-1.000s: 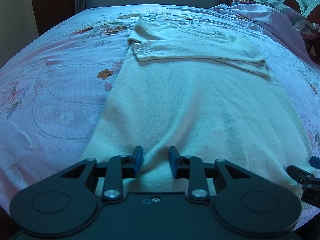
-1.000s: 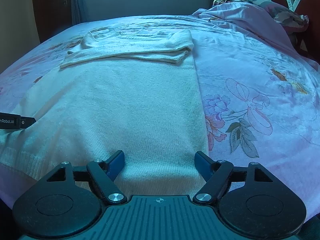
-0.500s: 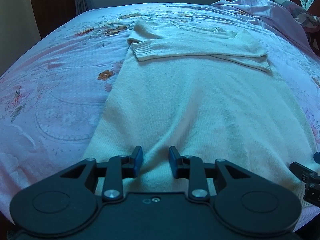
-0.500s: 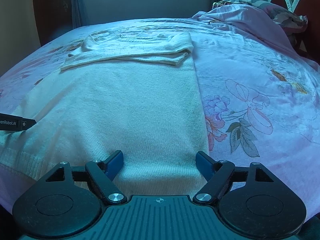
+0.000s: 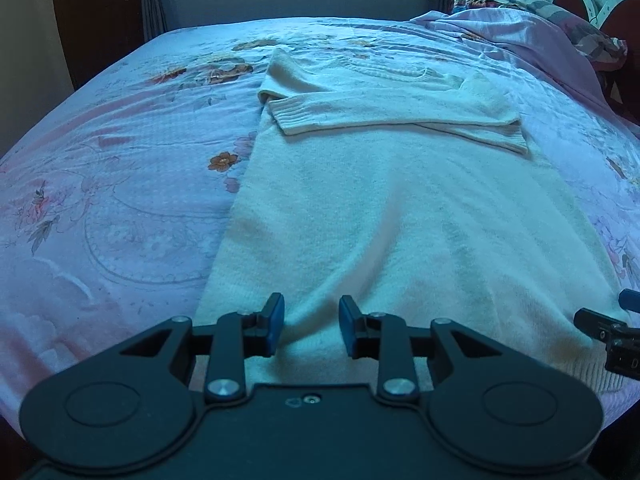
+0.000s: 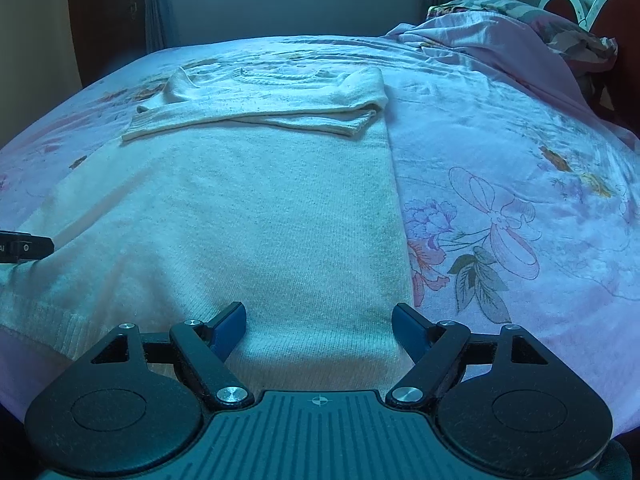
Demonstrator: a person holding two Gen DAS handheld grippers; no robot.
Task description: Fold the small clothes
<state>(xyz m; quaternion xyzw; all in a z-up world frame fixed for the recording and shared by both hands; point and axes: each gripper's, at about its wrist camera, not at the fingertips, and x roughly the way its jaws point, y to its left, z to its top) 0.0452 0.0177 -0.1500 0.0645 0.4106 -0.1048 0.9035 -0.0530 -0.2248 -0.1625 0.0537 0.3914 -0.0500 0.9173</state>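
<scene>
Cream sweater [image 5: 400, 208] flat on bedspread [image 5: 120, 200]

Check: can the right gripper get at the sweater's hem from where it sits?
Probably yes. The right gripper is open right over the sweater's near hem, at its right corner, with nothing between them.

Cream sweater [image 5: 400, 208] flat, sleeves folded

one sweater [image 5: 400, 208], one bed [image 5: 120, 200], two claws [image 5: 311, 326] [image 6: 319, 326]
</scene>
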